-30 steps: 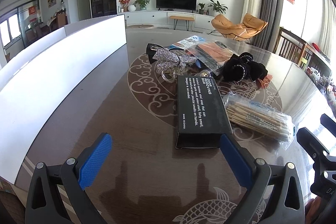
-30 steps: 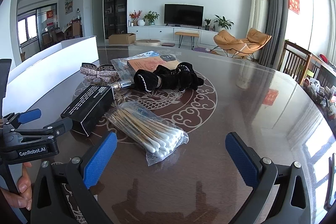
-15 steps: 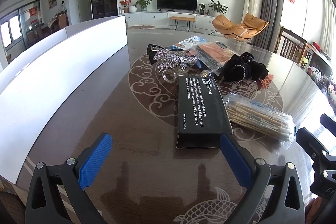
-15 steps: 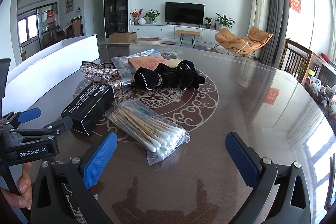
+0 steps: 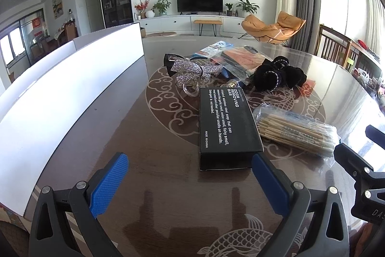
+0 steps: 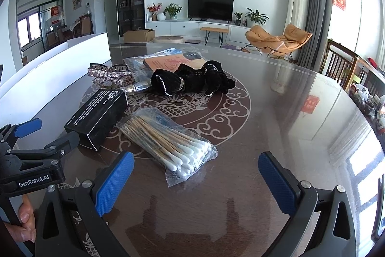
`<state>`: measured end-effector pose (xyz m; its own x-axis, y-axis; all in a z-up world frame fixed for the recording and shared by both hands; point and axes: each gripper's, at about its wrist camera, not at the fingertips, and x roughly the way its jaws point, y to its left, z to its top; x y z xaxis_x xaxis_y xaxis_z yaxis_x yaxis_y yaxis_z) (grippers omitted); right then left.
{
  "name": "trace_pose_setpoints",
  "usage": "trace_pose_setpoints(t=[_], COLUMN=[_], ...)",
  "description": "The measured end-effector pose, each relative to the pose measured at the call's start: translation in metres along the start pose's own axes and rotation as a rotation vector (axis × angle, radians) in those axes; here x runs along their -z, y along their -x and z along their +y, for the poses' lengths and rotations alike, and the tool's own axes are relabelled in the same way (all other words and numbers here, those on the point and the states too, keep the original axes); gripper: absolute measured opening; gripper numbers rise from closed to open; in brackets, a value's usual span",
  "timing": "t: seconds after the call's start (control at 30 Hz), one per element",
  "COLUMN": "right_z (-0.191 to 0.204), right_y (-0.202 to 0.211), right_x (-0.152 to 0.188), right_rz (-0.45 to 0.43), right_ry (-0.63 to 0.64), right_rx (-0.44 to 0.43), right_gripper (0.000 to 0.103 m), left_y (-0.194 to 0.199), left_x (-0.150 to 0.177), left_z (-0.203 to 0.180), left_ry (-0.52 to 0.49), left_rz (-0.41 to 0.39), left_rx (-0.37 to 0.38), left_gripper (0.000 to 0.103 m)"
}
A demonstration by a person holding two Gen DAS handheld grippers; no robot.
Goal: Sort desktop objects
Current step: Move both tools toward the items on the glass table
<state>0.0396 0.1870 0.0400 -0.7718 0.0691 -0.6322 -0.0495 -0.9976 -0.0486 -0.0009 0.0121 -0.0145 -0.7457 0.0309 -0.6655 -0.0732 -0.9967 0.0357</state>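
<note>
Both tools hover low over the near edge of the table (image 5: 168, 184), and neither has anything in it. The left gripper (image 5: 190, 182) has its blue pads spread wide, wider than the short end of the black box (image 5: 227, 127), which lies just in front of it with its near end almost touching the right-hand pad. The right gripper (image 6: 196, 180) is spread just as wide, empty, aimed at the bag of cotton swabs (image 6: 166, 139) just ahead of its left pad.

The things to sort sit in a loose cluster on the round pattern at the middle of the table. The box looks like thin card: stiff, light, with flat parallel sides, so I judge it the easiest pick, taken across its narrow width near the close end. Squeezed too hard, the card would likely dent.

The swabs lie beside the box, on its right. Their clear plastic bag looks slick and crinkly, and the sticks inside could shift; a grip across the middle of the bundle seems safer than pinching the loose film at the end.

Farther back, towards the far edge, the rhinestone bow (image 5: 195, 70) rests against a flat clear packet (image 5: 240, 59), and the black velvet scrunchie (image 6: 192, 83) sprawls beside them. The bow looks hard and lumpy, the scrunchie soft and squashy enough to hold anywhere. The packet lies flat on glossy wood, so getting a pad under it looks awkward.

A long white bin (image 5: 60, 98) stands along the left edge, open for sorting.
</note>
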Motion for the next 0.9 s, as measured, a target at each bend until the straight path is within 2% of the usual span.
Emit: trace_pose_setpoints(t=[0.4, 0.9], right_z=[0.015, 0.021], right_y=[-0.028, -0.046], right_x=[0.001, 0.005], right_rz=[0.122, 0.218], right_ry=[0.074, 0.106], right_rx=[0.003, -0.011], right_gripper=[0.103, 0.103], left_y=[-0.006, -0.007], left_x=[0.0, 0.0], left_z=[0.007, 0.0], left_ry=[0.04, 0.002], left_rz=[0.038, 0.043], left_rx=[0.012, -0.006], left_gripper=[0.103, 0.103])
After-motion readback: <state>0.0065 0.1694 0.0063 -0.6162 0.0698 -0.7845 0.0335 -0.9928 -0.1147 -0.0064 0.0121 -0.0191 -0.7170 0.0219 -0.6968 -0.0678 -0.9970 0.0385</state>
